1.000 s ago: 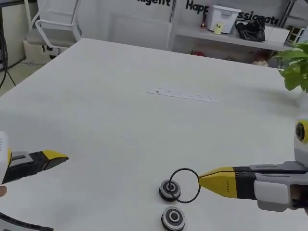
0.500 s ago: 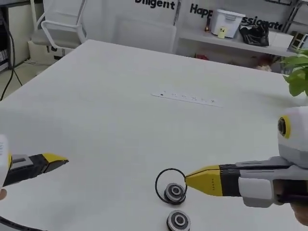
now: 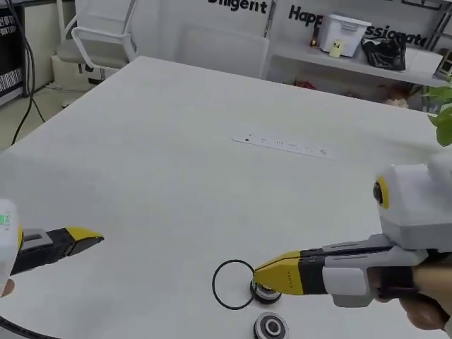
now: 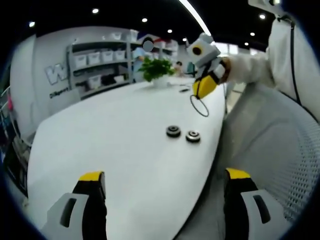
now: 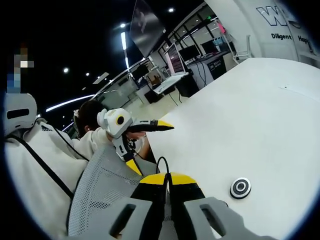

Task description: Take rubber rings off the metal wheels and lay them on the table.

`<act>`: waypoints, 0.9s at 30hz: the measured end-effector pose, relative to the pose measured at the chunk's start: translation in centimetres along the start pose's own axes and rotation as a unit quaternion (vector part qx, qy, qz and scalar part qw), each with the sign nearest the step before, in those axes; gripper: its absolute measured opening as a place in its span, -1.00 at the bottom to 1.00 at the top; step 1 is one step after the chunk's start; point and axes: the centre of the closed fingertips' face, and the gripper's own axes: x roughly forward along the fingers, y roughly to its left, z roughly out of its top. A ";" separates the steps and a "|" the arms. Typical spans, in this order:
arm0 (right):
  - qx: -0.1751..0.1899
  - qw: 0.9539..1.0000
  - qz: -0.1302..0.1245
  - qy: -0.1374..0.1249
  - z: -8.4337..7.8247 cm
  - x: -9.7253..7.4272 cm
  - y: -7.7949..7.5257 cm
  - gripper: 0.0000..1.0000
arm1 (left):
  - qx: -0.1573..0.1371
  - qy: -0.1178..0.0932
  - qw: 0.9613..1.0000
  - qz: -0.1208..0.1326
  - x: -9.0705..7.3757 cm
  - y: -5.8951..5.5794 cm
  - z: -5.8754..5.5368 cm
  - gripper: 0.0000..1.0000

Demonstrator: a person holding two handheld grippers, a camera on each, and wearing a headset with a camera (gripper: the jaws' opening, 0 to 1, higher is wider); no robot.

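My right gripper [image 3: 258,274] comes in from the right, shut on a thin black rubber ring [image 3: 232,284] that hangs just left of its yellow tips. One metal wheel [image 3: 267,292] lies partly hidden under those tips, and a second wheel [image 3: 271,326] lies nearer the front edge. The right gripper view has the ring [image 5: 162,166] pinched between my shut jaws, with one wheel [image 5: 240,187] to the right. My left gripper [image 3: 86,240] hovers far to the left. In its own view its jaws stand wide apart, with both wheels [image 4: 173,131] [image 4: 193,136] ahead.
The white table [image 3: 176,141] stretches wide and bare to the left and far side. A flat white strip [image 3: 286,145] lies near its middle. A green plant [image 3: 443,120] stands at the right edge, a chair [image 3: 99,35] beyond the far corner.
My right gripper has carried the ring leftward, from lying over the farther wheel to hanging left of it. The left gripper has stayed where it was.
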 end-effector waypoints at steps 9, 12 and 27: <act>0.003 1.000 0.002 0.028 -1.1 1.7 -1.3 -1.00 | -0.004 0.000 1.000 0.004 0.0 0.1 0.0 0.99; 0.003 0.999 0.001 0.033 -1.4 2.0 -1.7 -1.00 | -0.005 0.002 1.000 0.004 0.1 0.1 0.0 0.99; 0.020 0.998 -0.007 0.061 -4.1 4.1 -4.1 -1.00 | -0.007 0.006 1.000 0.008 0.2 0.1 -0.2 0.98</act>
